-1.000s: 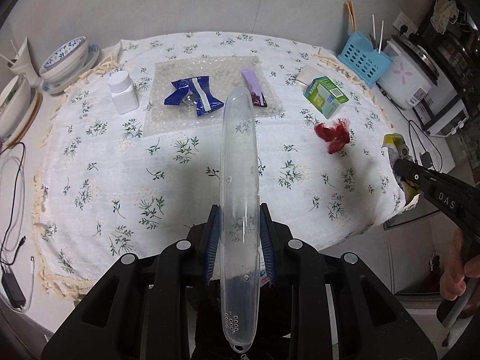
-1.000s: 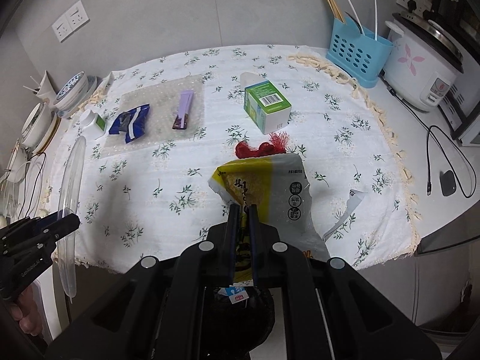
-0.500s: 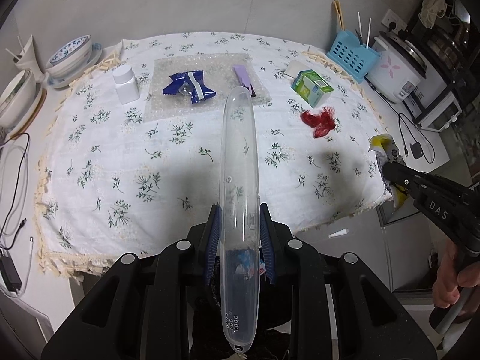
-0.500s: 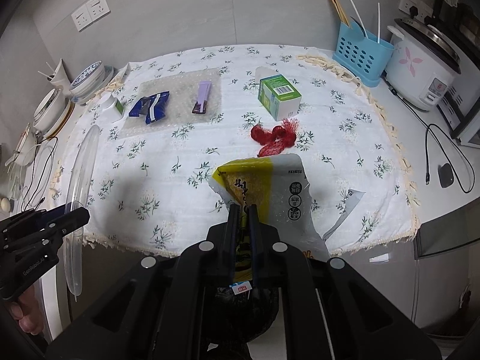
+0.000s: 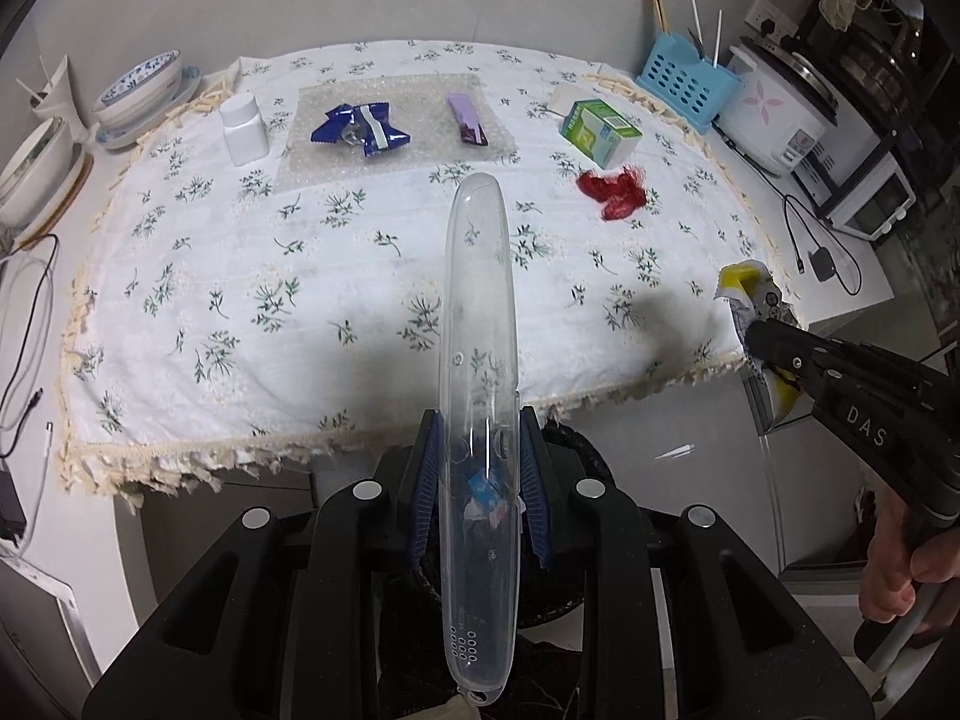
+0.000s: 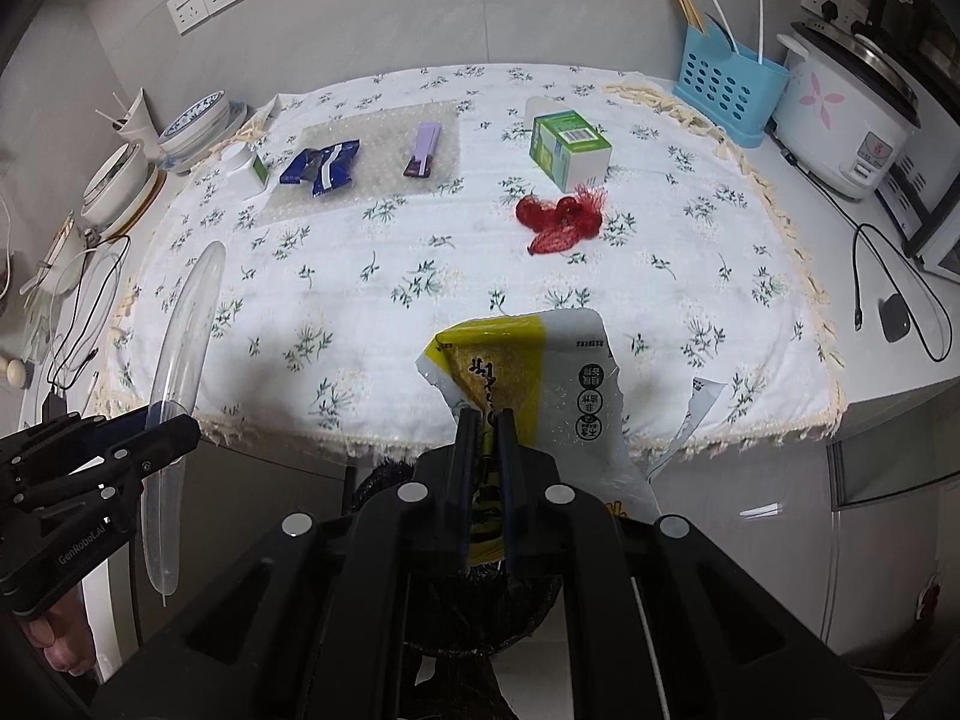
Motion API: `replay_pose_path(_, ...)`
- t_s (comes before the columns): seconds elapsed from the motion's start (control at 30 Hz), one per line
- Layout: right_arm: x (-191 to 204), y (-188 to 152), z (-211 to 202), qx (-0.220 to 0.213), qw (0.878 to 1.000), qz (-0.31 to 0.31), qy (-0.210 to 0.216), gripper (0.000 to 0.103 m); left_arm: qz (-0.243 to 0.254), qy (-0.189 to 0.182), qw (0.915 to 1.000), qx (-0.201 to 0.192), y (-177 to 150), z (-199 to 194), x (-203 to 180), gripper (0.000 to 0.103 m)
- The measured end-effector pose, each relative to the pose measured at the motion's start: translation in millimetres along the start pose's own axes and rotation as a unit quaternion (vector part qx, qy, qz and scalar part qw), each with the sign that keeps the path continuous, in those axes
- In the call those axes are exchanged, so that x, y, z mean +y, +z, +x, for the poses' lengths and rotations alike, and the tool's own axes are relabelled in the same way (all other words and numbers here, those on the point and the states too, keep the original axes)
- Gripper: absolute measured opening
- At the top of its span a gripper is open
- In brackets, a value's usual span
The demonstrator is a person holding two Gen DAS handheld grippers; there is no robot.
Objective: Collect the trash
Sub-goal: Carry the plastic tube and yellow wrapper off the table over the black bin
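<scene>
My left gripper point(image 5: 480, 468) is shut on a long clear plastic case point(image 5: 477, 324), held off the table's near edge above a black-lined trash bin point(image 5: 564, 438). The case also shows in the right wrist view point(image 6: 180, 372). My right gripper point(image 6: 487, 456) is shut on a yellow and white food bag point(image 6: 540, 384), also over the bin point(image 6: 384, 480). On the table lie a red net bag point(image 6: 561, 219), a blue wrapper point(image 6: 321, 165), a purple wrapper point(image 6: 423, 150) and a green carton point(image 6: 567, 150).
A white bottle point(image 5: 243, 129) stands at the left on the floral cloth point(image 5: 300, 300). Bowls point(image 5: 141, 90) sit at the back left, a blue utensil basket point(image 5: 687, 81) and rice cooker point(image 5: 780, 114) at the back right. Cables point(image 6: 900, 300) lie on the counter.
Both grippers have pulled back from the table with their loads. The table edge and the trash bin below have come into view.
</scene>
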State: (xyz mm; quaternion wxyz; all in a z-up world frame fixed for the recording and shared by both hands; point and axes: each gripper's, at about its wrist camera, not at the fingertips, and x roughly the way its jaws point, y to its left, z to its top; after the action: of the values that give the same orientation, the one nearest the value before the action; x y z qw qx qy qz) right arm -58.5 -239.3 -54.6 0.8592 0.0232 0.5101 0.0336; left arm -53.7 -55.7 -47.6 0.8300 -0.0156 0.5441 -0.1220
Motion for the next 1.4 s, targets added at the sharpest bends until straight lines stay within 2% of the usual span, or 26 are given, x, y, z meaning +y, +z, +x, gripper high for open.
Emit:
replay_pose_path(0.33, -6, -34, -2, 0.011, 1.000, -0.001, 0.003, 0.007, -0.003, -0.001, 1.0000, 0.007, -31, 1, -9, 0.025)
replay_pose_path(0.73, -11, -74, 13, 0.029, 1.000, -0.008, 0.005, 0.007, -0.006, -0.002, 0.9995, 0.030, -69, 24, -15, 0.025)
replay_pose_path(1.1, -13, -107, 44, 0.039, 0.999, -0.016, 0.028, 0.007, -0.011, -0.002, 0.9982, 0.058, -100, 63, -11, 0.025)
replay_pose_path(1.4, -17, -127, 74, 0.055, 0.998, -0.014, 0.037, 0.007, 0.010, 0.005, 0.9970, 0.077, -122, 104, -6, 0.025)
